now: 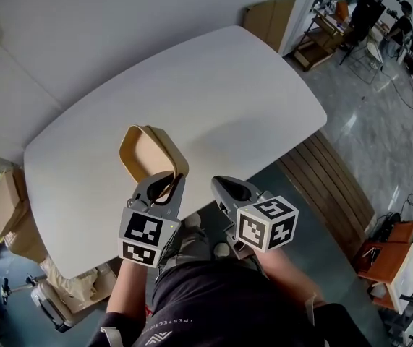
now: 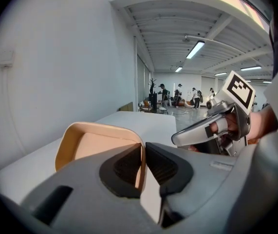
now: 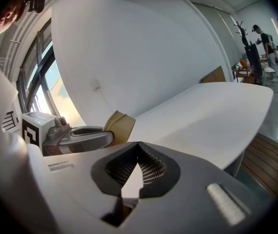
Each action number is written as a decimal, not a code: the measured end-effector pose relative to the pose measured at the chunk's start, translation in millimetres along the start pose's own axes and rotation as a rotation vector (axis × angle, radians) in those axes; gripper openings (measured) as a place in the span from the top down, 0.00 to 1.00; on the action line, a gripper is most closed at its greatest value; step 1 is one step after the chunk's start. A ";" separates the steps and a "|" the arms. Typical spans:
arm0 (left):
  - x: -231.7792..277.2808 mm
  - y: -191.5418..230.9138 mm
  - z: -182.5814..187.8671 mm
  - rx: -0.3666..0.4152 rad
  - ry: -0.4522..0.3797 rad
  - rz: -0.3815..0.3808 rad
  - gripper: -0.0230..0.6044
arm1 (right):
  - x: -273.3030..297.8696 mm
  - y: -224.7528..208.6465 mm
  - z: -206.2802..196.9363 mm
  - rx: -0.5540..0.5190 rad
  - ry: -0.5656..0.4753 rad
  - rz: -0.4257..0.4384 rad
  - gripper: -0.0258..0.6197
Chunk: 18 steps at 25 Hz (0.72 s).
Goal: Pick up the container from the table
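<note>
Now: grasp made. I judge the pick-up to be at its lift stage.
Left hand-held gripper (image 2: 143, 156): clenched on the thin near wall of the container (image 2: 97, 143). The wall stands in the slit between my jaws, one jaw inside it and one outside.
Container, look: tan, shallow, rounded corners. Nothing shows inside it.
Container, attitude: tilted rather than flat, and it hangs from that single wall.
Container, place: over the near edge of the surface (image 1: 213, 100), just ahead of my body.
Contact with surface: in the right gripper view the container sits beside my left hand-held gripper, with the white top behind and below it. I read it as lifted clear. No view shows the gap under its base plainly, so that is a judgement.
Right hand-held gripper (image 3: 138, 146): clenched, tips meeting, nothing between them. It is beside the left one and apart from the container.
Done: reach and closure on the wall, plus the raise off the surface on my reading.
Left to do: confirm the base is free all round, then carry it steady.
Risk noted: a one-wall pinch on a tilted container could let it swivel or slip, so the grip wants to be kept firm.
</note>
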<state>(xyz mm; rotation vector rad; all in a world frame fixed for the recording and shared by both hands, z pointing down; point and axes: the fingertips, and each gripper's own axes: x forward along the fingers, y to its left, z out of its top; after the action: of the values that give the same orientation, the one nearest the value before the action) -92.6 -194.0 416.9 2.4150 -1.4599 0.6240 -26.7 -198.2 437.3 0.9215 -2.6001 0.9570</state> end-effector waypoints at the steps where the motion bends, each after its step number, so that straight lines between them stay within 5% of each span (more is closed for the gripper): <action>1: -1.9 -4.5 -1.7 -0.007 0.000 -0.003 0.91 | -4.6 0.1 -1.8 -0.001 -0.005 -0.004 0.96; 18: -28.1 -81.9 -12.5 0.008 -0.025 -0.023 0.91 | -69.5 14.6 -27.4 -0.074 -0.048 -0.023 0.96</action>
<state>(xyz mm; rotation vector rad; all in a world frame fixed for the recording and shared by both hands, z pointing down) -34.4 -128.7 415.0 2.4509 -1.4393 0.5985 18.0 -138.4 423.0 0.9651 -2.6392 0.8375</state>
